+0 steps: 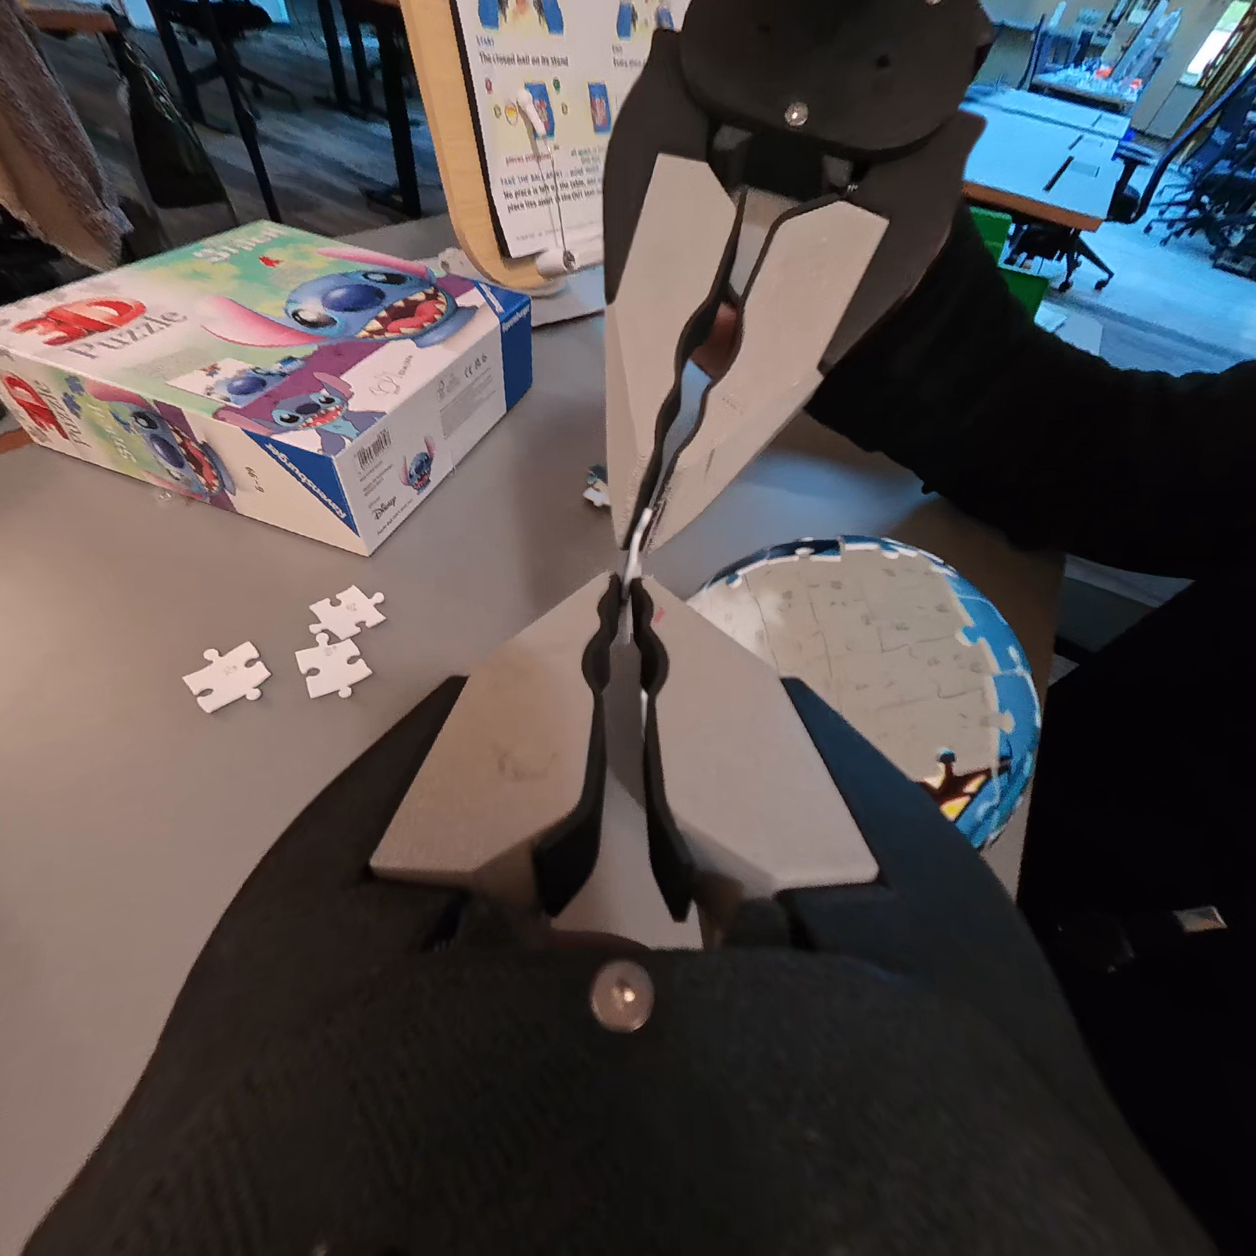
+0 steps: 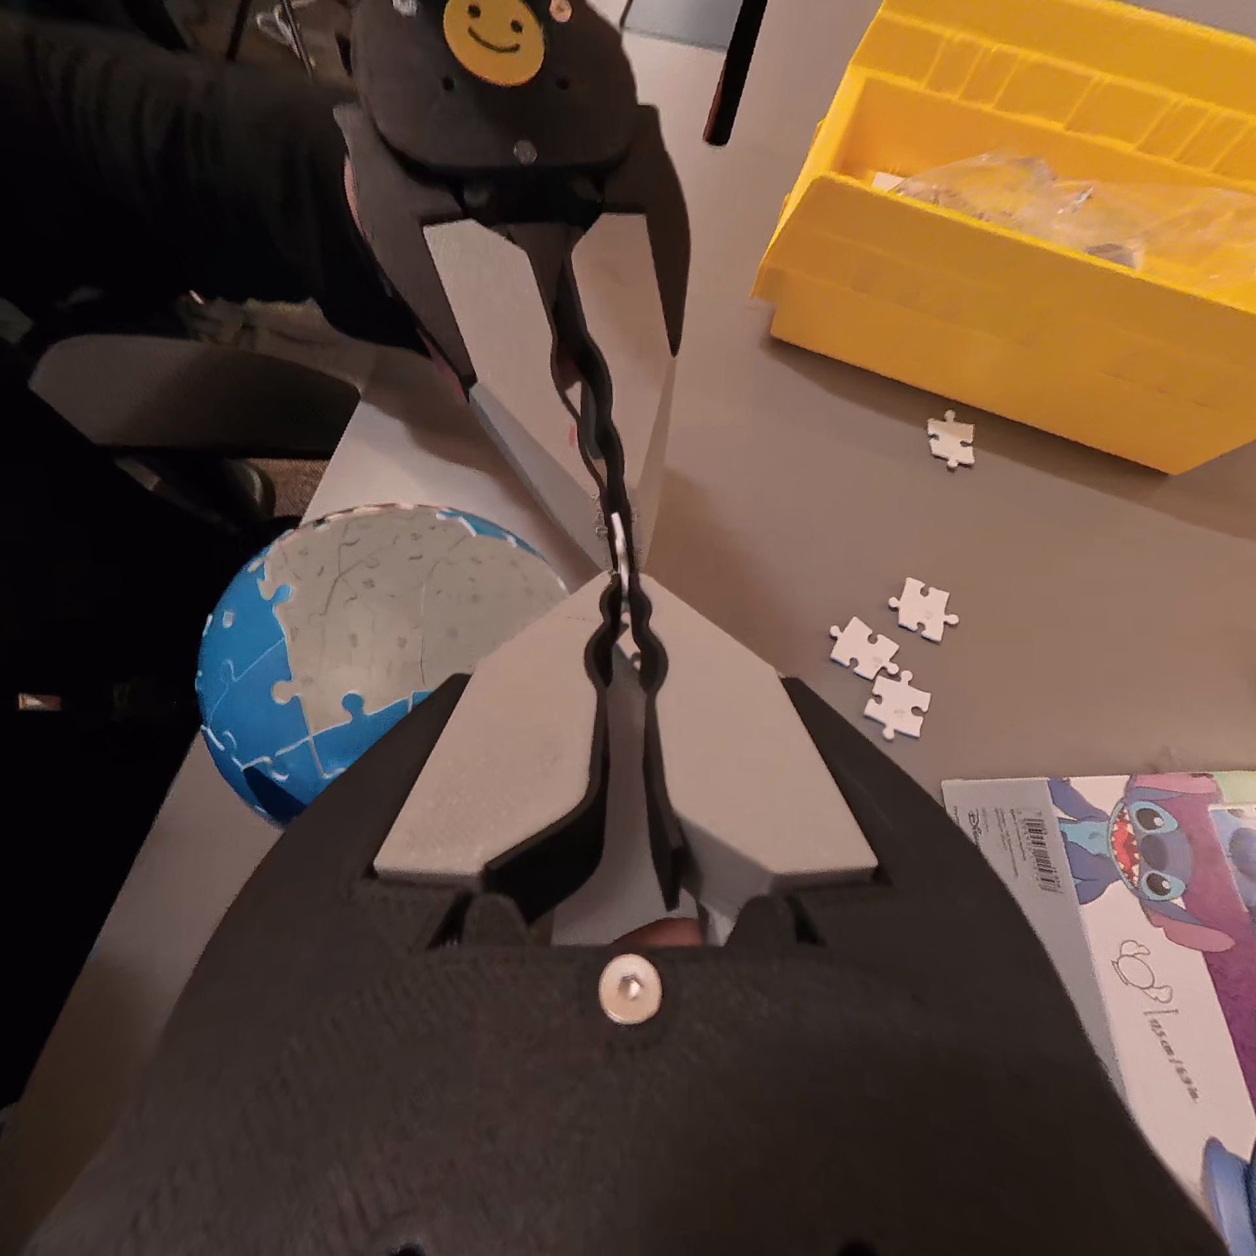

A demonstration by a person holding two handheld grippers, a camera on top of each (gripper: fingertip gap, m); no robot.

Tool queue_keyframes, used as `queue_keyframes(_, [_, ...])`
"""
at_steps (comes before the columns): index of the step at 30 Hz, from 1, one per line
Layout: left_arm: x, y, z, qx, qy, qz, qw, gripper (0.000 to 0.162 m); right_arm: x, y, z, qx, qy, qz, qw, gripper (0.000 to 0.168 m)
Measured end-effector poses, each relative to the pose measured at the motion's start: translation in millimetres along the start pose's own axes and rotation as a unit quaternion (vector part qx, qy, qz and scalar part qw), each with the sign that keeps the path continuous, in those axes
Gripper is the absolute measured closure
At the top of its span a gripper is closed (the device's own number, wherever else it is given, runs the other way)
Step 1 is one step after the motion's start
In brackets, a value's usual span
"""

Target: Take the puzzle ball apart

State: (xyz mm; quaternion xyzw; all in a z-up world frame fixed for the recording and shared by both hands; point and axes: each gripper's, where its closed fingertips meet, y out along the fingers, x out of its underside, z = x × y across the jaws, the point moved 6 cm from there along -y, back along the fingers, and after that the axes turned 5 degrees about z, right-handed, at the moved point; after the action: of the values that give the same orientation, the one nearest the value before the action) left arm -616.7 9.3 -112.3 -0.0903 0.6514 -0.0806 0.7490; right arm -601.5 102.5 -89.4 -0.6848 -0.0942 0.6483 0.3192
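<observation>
Two grippers meet tip to tip above the grey table, and both are pinched on the same small white puzzle piece held edge-on between them. The left gripper has its jaws nearly closed, only a thin slit showing between the black pads, with the lower end of the piece inside. The right gripper comes from the opposite side, jaws likewise squeezed together on the upper end.

The puzzle ball sits on the table near its edge, just beside the joined tips — a partly dismantled shell. Its outer skin is blue, with a patch of brown and yellow print low on one side, and a wide opening shows the pale grey inside, lined with the outlines of interlocked pieces. The rim of the opening is jagged with tabs and notches.

Three loose pieces lie white side up in a small cluster on the table, well apart from the ball. The puzzle box lies flat beyond them, and a yellow bin stands on the table in the right wrist view, with one more piece just beside it.
</observation>
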Motion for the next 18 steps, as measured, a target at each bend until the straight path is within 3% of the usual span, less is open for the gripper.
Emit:
queue_keyframes(6, [-5.0,-27.1,-6.4,-0.01,0.005,-0.02,1.0,0.145,10.4,6.2,-5.8,0.015,-0.069,-0.065,0.995,0.168])
queue_keyframes(10, [-6.2,-38.1,-7.7,0.003,0.006,-0.059,0.998,0.147,4.3,14.5,-14.8,-0.02,-0.119,-0.081,0.989,0.168])
queue_keyframes(15, [8.3,-30.6,-14.0,0.063,-0.039,-0.103,0.992,0.146,6.8,24.5,-16.1,-0.044,-0.16,-0.108,0.98,0.168])
queue_keyframes(18, [7.8,-31.6,-8.2,0.115,-0.081,-0.093,0.986,0.135,9.3,23.5,-16.1,-0.04,-0.186,-0.119,0.975,0.168])
